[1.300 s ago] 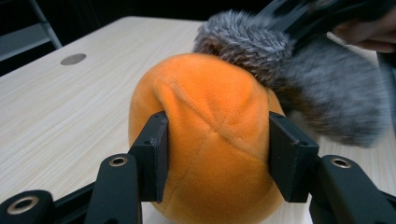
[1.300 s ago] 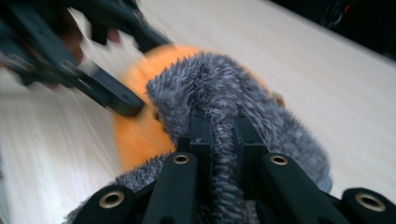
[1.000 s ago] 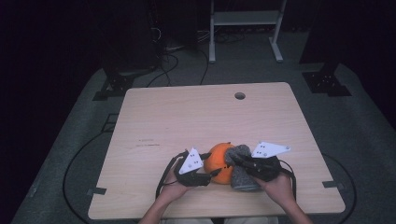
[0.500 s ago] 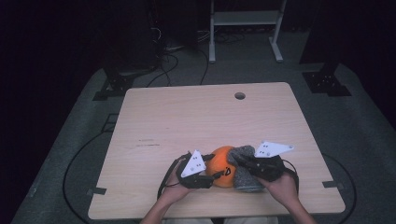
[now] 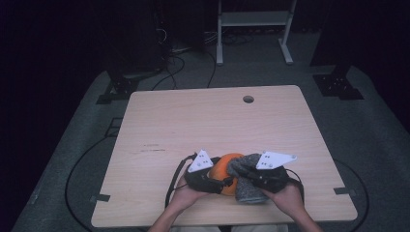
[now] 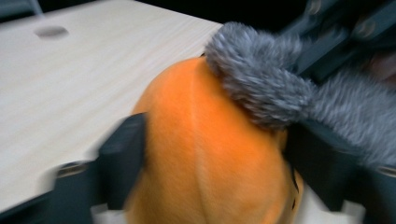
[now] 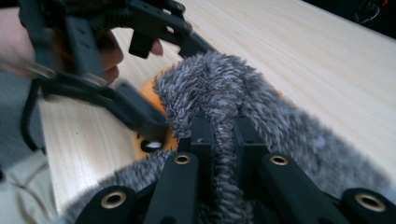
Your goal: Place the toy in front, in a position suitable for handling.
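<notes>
The right hand-held gripper (image 7: 219, 140) is clenched on fuzzy grey fabric (image 7: 280, 126); the left hand-held gripper (image 6: 210, 154), jaws just widening, straddles a smooth, rounded orange plush (image 6: 210, 154) on the pale wood worktop (image 5: 193, 121).

Motion blur is smearing the round orange plush ball (image 6: 210, 154) in the left gripper view; the bottom edge is cutting it off. The fuzzy grey fabric piece (image 7: 224, 102) is covering most of it in the right gripper view.

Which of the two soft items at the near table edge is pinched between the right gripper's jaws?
The grey fuzzy cloth: the right gripper pinches a fold of it. The orange plush piece sits between the left gripper's jaws instead.
</notes>
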The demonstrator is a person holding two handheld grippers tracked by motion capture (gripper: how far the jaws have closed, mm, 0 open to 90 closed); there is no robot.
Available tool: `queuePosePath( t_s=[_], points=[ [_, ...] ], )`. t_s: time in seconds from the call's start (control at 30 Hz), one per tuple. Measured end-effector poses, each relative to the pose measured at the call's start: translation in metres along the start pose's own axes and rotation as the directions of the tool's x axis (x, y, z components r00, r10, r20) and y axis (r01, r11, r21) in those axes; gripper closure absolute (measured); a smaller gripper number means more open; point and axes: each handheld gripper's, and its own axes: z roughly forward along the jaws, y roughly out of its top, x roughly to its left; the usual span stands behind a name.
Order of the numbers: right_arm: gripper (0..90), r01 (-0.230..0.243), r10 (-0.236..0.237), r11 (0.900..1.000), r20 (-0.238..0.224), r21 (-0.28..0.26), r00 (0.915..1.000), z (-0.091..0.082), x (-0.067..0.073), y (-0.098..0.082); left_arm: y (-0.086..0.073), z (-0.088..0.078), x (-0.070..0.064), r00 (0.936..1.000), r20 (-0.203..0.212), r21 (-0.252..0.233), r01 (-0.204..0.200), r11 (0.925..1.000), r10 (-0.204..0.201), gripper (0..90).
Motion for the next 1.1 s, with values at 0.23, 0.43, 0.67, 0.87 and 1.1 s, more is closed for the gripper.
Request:
queuePosePath(
  t_s=[0.23,0.43,0.67,0.87,1.1],
  points=[
    [80.9,-0.042,0.044,0.998,0.047,-0.039,0.9979,-0.01,-0.015,-0.001,0.003,-0.001,-0.011,0.9877,-0.03,-0.023,-0.155,0.9877,0.154,40.0],
    [80.9,0.025,-0.025,1.0,0.041,0.001,0.9989,-0.002,0.001,0.007,0.0,0.003,-0.004,0.9961,-0.044,0.02,-0.076,0.9969,0.076,31.8],
    [80.9,-0.112,0.112,0.994,0.091,-0.004,0.9895,-0.011,-0.033,-0.018,-0.001,-0.001,-0.004,0.9891,-0.041,0.002,-0.142,0.9899,0.142,44.5],
    [80.9,-0.105,0.105,0.994,0.067,0.007,0.9923,-0.006,-0.028,-0.019,0.003,0.004,0.011,0.9972,-0.019,0.073,0.074,0.9946,-0.073,10.0],
    [80.9,-0.084,0.092,0.992,0.078,-0.094,0.9927,-0.02,-0.025,0.0,0.003,-0.002,-0.007,0.9678,-0.124,-0.045,-0.226,0.9732,0.219,41.4]
  ],
)
